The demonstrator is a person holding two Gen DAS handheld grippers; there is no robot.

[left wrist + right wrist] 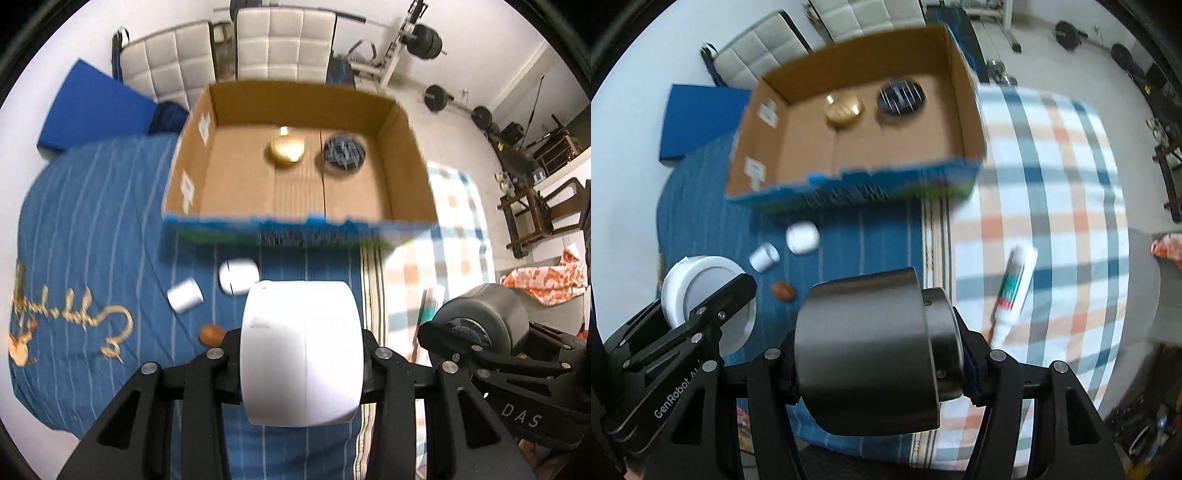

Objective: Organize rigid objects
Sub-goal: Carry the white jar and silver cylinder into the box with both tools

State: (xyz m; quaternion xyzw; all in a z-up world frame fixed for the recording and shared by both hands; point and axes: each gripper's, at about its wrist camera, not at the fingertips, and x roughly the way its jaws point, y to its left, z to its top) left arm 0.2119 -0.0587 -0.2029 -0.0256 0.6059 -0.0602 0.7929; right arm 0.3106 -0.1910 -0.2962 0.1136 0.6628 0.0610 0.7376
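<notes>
On the blue striped cloth, near and left of the cardboard box, a small white cup, a white rounded pot and a brown egg-shaped piece wait unsorted. The left gripper is clamped on a large white cylinder, held above the cloth just short of the box. Inside the box, at its far end, a gold lid and a dark ridged disc already sit. The right gripper grips a dark grey cylinder, also short of the box. On the checked cloth to the right lies a white tube. Roughly two stowed, two in hand, four left, I judge.
</notes>
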